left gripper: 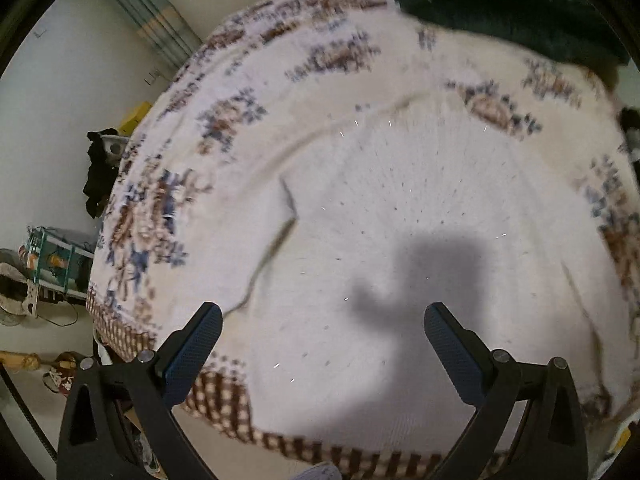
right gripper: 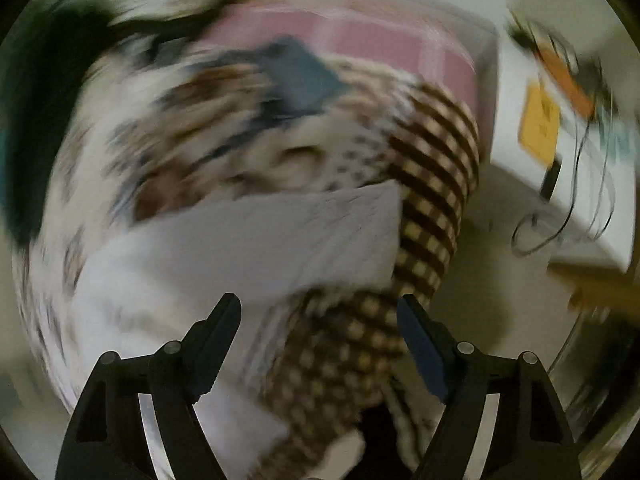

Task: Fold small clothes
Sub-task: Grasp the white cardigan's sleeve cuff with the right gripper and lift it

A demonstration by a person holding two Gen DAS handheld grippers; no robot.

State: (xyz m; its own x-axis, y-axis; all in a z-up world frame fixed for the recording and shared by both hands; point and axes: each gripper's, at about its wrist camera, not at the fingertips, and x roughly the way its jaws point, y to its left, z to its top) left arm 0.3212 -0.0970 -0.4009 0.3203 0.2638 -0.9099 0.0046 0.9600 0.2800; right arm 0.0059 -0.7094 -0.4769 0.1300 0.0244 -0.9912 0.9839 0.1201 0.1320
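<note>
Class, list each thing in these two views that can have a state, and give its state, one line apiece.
Left gripper: open, holding nothing.
Right gripper: open, holding nothing.
White garment: spread flat, wrinkled.
Patterned cloth: spread under the garment.
Dark green garment: heaped at the far edge.

Left claw [left gripper: 322, 330] spread wide above white garment [left gripper: 400, 240].

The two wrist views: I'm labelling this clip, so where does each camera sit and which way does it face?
Left wrist: on the left gripper, looking down on a white garment spread on the patterned blanket; both fingers show, apart.
Right wrist: on the right gripper, blurred, facing the blanket's checked edge and the garment; fingers apart.
Shared: garment and blanket.
</note>
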